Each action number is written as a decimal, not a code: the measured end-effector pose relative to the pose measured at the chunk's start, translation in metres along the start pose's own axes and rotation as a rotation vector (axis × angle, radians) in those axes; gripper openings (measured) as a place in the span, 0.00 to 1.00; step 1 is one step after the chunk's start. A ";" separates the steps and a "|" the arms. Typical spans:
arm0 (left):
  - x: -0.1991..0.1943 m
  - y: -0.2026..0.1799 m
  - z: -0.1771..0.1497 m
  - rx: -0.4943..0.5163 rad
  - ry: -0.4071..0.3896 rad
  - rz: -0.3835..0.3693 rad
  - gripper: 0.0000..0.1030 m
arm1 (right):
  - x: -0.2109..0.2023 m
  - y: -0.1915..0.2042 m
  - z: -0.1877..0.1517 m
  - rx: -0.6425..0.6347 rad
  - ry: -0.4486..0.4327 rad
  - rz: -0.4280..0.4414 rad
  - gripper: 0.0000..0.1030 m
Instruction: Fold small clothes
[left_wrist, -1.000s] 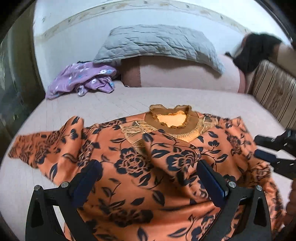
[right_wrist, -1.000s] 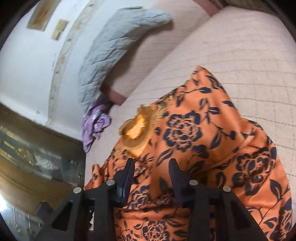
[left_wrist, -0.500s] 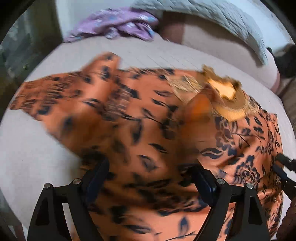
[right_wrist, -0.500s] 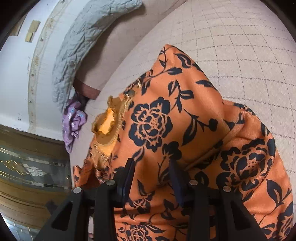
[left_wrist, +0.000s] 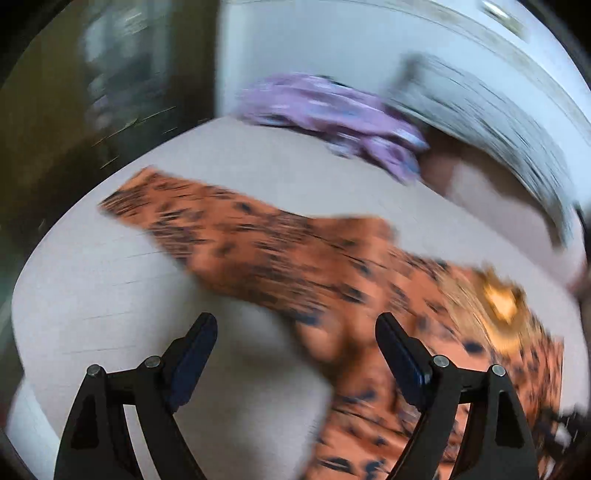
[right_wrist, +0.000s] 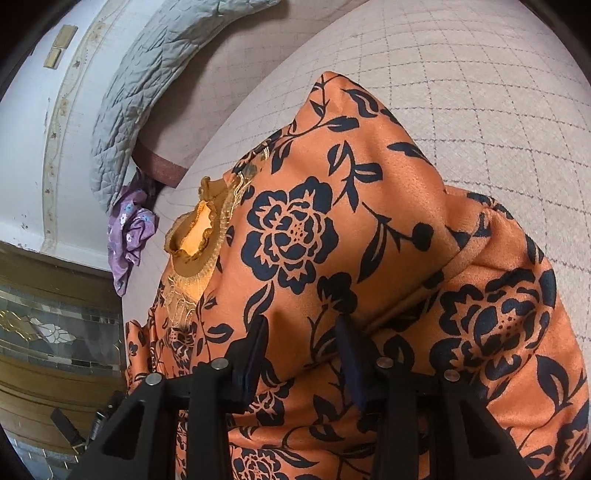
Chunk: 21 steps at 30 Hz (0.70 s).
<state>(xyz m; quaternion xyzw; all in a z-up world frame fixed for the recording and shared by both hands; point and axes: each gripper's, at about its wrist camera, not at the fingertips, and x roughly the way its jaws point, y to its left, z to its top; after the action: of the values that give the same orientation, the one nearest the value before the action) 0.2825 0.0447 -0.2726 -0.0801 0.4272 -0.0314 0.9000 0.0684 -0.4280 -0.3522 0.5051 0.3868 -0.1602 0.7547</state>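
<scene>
An orange garment with black flowers (right_wrist: 295, 236) lies on the bed, its frilled gold collar (right_wrist: 195, 236) towards the pillow end. My right gripper (right_wrist: 303, 332) is shut on a raised fold of it, and the cloth slopes up to the fingers like a tent. The left wrist view is blurred. There the garment's long sleeve (left_wrist: 258, 240) stretches out to the left across the bed. My left gripper (left_wrist: 295, 339) stands wide open above the sleeve's near edge and the bare sheet, with nothing gripped.
A crumpled purple cloth (left_wrist: 332, 110) lies at the bed's far end beside a grey quilt (right_wrist: 147, 85) draped over a pink bolster. The checked bed cover (right_wrist: 480, 92) is bare to the right of the garment. Dark wooden furniture (left_wrist: 92, 110) stands beyond the bed's left edge.
The left gripper has swung left off the garment's body to its outstretched sleeve and rolled. The right gripper has sunk slightly, still holding the fold.
</scene>
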 end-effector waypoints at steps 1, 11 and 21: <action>0.003 0.015 0.004 -0.046 0.005 0.012 0.87 | 0.001 0.000 0.000 0.001 0.001 -0.001 0.41; 0.056 0.144 0.017 -0.499 0.124 -0.002 0.87 | 0.009 0.022 -0.007 -0.087 -0.030 -0.059 0.58; 0.084 0.174 0.053 -0.579 0.039 -0.124 0.90 | 0.015 0.035 -0.011 -0.147 -0.056 -0.114 0.64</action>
<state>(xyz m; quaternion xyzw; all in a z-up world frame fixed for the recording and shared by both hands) 0.3749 0.2117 -0.3339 -0.3588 0.4298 0.0352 0.8278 0.0955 -0.4005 -0.3433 0.4210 0.4042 -0.1883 0.7899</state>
